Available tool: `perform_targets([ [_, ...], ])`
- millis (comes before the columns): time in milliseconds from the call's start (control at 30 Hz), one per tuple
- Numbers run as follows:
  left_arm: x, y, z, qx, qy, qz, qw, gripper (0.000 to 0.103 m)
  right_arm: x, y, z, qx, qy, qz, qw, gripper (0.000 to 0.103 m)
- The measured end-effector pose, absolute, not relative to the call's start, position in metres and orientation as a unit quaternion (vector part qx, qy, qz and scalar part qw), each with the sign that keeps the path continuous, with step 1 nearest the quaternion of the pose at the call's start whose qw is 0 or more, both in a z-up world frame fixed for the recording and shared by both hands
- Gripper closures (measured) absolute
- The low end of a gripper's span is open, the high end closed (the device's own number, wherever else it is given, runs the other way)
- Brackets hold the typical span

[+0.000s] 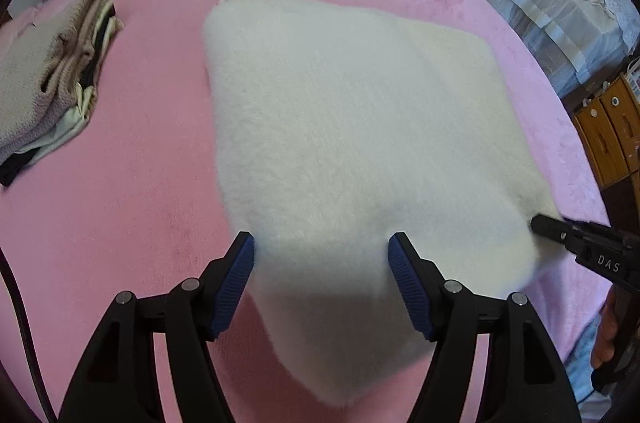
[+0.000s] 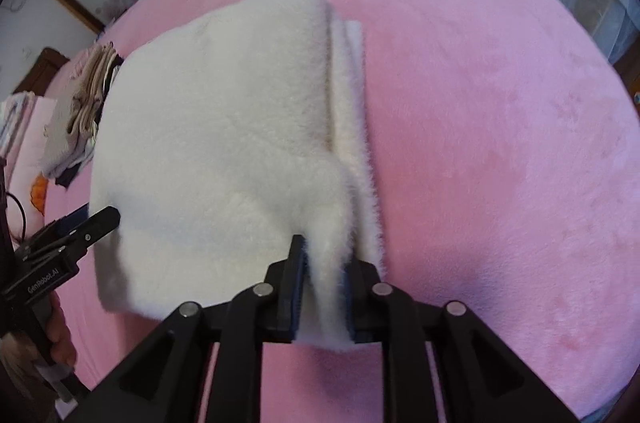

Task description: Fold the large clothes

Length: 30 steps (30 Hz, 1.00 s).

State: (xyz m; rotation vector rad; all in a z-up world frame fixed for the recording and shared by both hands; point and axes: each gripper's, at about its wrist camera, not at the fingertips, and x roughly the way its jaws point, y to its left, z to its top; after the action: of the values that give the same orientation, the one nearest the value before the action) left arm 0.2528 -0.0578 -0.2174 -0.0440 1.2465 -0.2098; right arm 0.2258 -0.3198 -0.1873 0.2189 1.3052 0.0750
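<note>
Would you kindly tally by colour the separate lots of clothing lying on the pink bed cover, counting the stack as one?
White: 1, the fluffy garment.
Mixed beige, cream and black: 1, the folded stack.
Total: 2.

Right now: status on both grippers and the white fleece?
Left gripper open, straddling the white fleece. Right gripper shut on its near edge. Fleece folded in layers on the pink bedspread. Folded pile sits apart, not obstructing.
</note>
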Motion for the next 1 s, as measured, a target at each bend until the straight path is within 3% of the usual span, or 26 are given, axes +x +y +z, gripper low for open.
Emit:
perform_targets([
  [67, 0.258, -0.049, -0.205, -0.039, 0.583, -0.109, 0.805, 0.034, 0.232, -0.318, -0.162, 0.098, 0.583, 0.045, 0.805, 0.051],
  [133, 0.271, -0.036, -0.191, -0.054, 0.567, -0.106, 0.815, 0.023, 0.246, -0.317, -0.139, 0.1, 0.554, 0.052, 0.825, 0.035],
  [267, 0.318, -0.011, -0.193, -0.082, 0.562, -0.086, 0.818, 0.02, 0.302, -0.317, -0.134, 0.097, 0.528, 0.057, 0.842, 0.033],
  [433, 0.379, 0.004, -0.219, -0.135, 0.591, -0.077, 0.792, 0.02, 0.374, -0.328, -0.175, 0.122, 0.552, 0.05, 0.823, 0.034],
  [500, 0.395, 0.007, -0.228, -0.154, 0.596, -0.078, 0.785, 0.02, 0.389, -0.328, -0.193, 0.12, 0.568, 0.047, 0.813, 0.042],
  [533, 0.402, 0.008, -0.233, -0.161, 0.596, -0.077, 0.783, 0.02, 0.393, -0.328, -0.2, 0.121, 0.574, 0.054, 0.808, 0.06],
  [567, 0.406, 0.009, -0.237, -0.165, 0.597, -0.075, 0.782, 0.021, 0.395, -0.329, -0.204, 0.119, 0.577, 0.057, 0.806, 0.071],
  [600, 0.41, 0.009, -0.239, -0.169, 0.595, -0.076, 0.782, 0.034, 0.395, -0.331, -0.201, 0.113, 0.57, 0.058, 0.811, 0.078],
  [633, 0.411, 0.007, -0.24, -0.17, 0.589, -0.082, 0.786, 0.058, 0.391, -0.335, -0.199, 0.114, 0.567, 0.06, 0.813, 0.088],
  [733, 0.41, -0.001, -0.253, -0.146, 0.581, -0.082, 0.796, 0.063, 0.384, -0.35, -0.21, 0.125, 0.565, 0.041, 0.814, 0.089],
  [833, 0.414, -0.003, -0.268, -0.145, 0.578, -0.067, 0.8, 0.063, 0.383, -0.355, -0.229, 0.154, 0.572, 0.034, 0.805, 0.089],
  [1000, 0.416, -0.008, -0.253, -0.118, 0.581, -0.057, 0.803, 0.061, 0.383, -0.349, -0.21, 0.146, 0.572, 0.032, 0.807, 0.085],
])
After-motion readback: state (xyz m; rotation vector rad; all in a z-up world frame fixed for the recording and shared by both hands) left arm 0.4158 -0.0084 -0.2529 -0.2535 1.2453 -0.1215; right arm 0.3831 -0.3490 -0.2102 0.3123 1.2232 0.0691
